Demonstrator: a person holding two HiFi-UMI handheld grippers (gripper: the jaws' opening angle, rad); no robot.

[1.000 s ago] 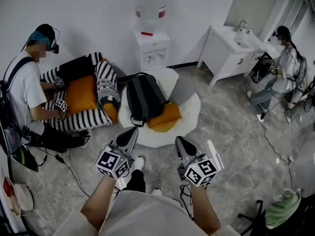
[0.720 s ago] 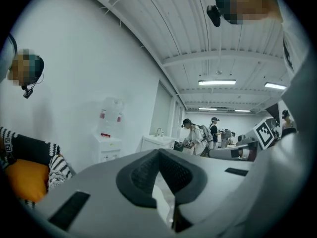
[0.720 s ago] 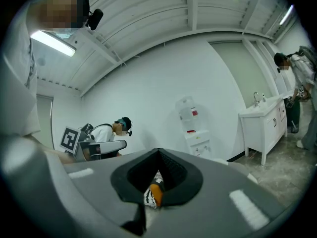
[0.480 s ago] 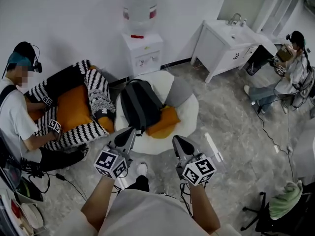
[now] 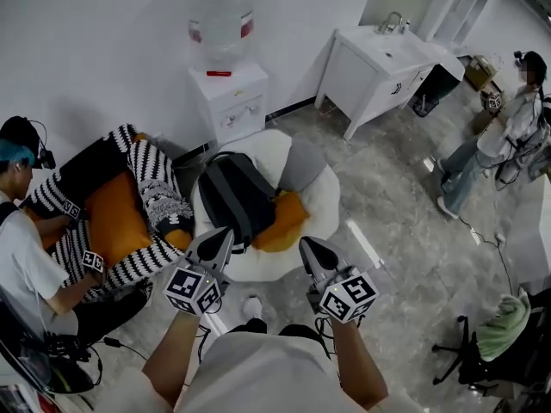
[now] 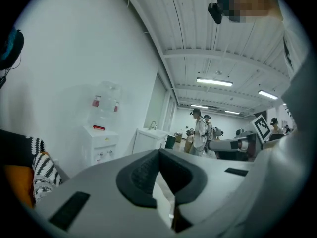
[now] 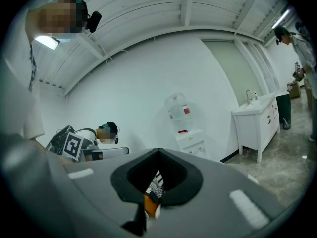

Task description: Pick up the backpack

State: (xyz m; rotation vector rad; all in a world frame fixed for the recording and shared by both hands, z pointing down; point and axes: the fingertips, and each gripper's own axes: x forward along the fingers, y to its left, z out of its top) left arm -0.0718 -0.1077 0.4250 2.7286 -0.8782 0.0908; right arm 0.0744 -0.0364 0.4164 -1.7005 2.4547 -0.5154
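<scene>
Ok, backpack: dark grey fabric backpack (image 5: 234, 196) lies on a round white cushioned seat (image 5: 327, 218), touching a flat orange cushion (image 5: 282, 220) at its right.
Left hand-held gripper (image 5: 222, 236): clenched, nothing between jaws, raised by the backpack's near end.
Right hand-held gripper (image 5: 307, 249): clenched, empty, above the seat's near edge.
Surroundings: white water dispenser (image 5: 225, 97) behind the seat; black-and-white striped blanket (image 5: 155, 192) to its left.

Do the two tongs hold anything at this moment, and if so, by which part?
Nothing is held. The left tongs and the right tongs are both shut and empty; the backpack lies apart from them on the white seat.
</scene>
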